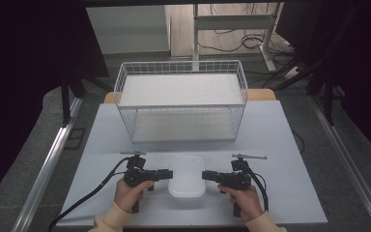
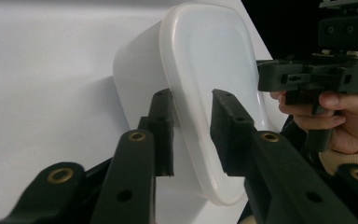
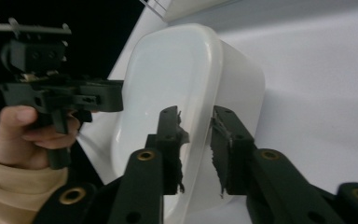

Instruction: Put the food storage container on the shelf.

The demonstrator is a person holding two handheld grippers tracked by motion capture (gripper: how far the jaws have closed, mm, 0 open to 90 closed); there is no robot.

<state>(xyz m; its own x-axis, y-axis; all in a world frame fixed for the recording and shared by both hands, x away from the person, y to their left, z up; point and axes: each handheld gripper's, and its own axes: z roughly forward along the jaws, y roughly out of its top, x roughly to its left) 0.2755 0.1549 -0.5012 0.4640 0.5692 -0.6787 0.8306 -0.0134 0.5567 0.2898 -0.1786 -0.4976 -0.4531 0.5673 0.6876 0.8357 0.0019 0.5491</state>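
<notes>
A white plastic container (image 1: 187,176) with its lid on sits at the near middle of the table. My left gripper (image 1: 170,174) reaches its left side and my right gripper (image 1: 204,175) its right side, both held level. In the left gripper view the jaws (image 2: 191,100) straddle the container's (image 2: 205,56) rim with a gap still showing at the lid side. In the right gripper view the jaws (image 3: 196,112) close on the container's (image 3: 168,70) rim, pads against it. Each gripper view also shows the other hand farther off.
A white wire basket (image 1: 181,105) with a white floor stands behind the container at the table's far middle. The white tabletop (image 1: 280,145) spreads to both sides. Desk legs and cables lie on the floor beyond.
</notes>
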